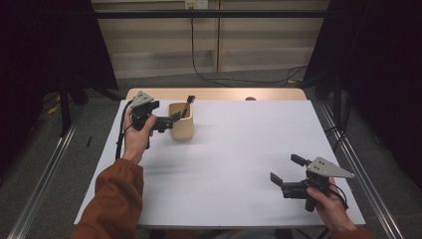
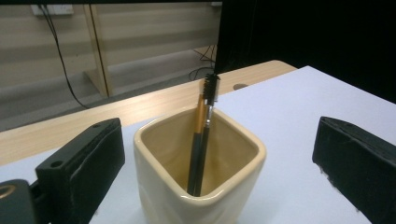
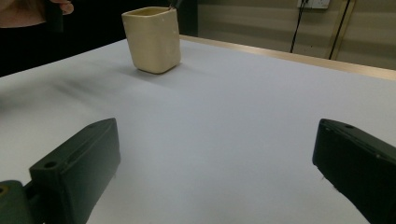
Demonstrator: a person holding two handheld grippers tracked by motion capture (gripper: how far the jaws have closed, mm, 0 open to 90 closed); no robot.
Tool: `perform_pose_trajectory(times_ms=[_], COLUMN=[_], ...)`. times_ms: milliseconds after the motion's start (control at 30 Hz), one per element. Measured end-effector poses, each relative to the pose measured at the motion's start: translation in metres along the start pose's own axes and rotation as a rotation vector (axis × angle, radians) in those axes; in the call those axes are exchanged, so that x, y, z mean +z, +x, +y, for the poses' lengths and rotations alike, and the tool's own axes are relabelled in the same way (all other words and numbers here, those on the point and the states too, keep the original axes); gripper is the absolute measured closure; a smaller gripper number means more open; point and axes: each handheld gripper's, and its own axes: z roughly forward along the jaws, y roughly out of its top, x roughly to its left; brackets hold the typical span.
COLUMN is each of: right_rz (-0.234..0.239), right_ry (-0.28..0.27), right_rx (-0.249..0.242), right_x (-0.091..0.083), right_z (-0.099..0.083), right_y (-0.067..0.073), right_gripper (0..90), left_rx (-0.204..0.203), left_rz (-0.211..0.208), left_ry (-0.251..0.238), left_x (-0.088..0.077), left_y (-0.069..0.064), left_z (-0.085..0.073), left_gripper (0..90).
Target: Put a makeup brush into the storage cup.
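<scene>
1. Holding our left hand-held gripper (image 1: 175,117) at the near-left rim of the cream cup (image 1: 181,121), we keep its jaws spread wide, with nothing gripped.
2. In the left gripper view the cup (image 2: 201,163) stands just ahead, between the two jaws without touching either pad, and two thin brushes (image 2: 201,140) lean inside it, tips above the rim.
3. The cup rests upright on the white surface (image 1: 229,149), toward its far left part.
4. Well apart, at the near right, our right hand-held gripper (image 1: 286,172) hangs over bare surface, jaws wide and empty.
5. From the right gripper view the cup (image 3: 152,39) sits far ahead and to the left of those jaws.
</scene>
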Motion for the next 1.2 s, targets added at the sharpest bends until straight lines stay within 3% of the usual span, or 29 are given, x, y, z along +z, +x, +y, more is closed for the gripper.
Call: perform_pose_trajectory(times_ms=[367,600,633,733,1200], right_rz=[-0.008,-0.013,-0.014,-0.014,-0.012], right_ry=[-0.004,-0.007,-0.007,-0.005,-0.010], right_rx=[-0.003,0.000,-0.001,-0.002,-0.005], right_x=[0.000,-0.001,-0.001,-0.001,-0.001], right_z=[0.001,0.001,0.001,0.001,0.001], right_y=[0.001,0.002,0.002,0.002,0.002], right_gripper=[0.0,0.0,0.0,0.0,0.0], left_rx=[0.021,0.027,0.019,0.050,0.015], left_rz=[0.008,-0.002,-0.019,-0.020,-0.038], left_ry=[-0.025,-0.037,-0.043,-0.032,-0.051], left_x=[-0.026,-0.040,-0.042,-0.046,-0.069], left_y=[-0.009,-0.021,-0.024,-0.032,-0.044], left_z=[-0.005,-0.007,-0.009,-0.011,-0.030], left_gripper=[2.3,2.3,2.1,2.1,2.0])
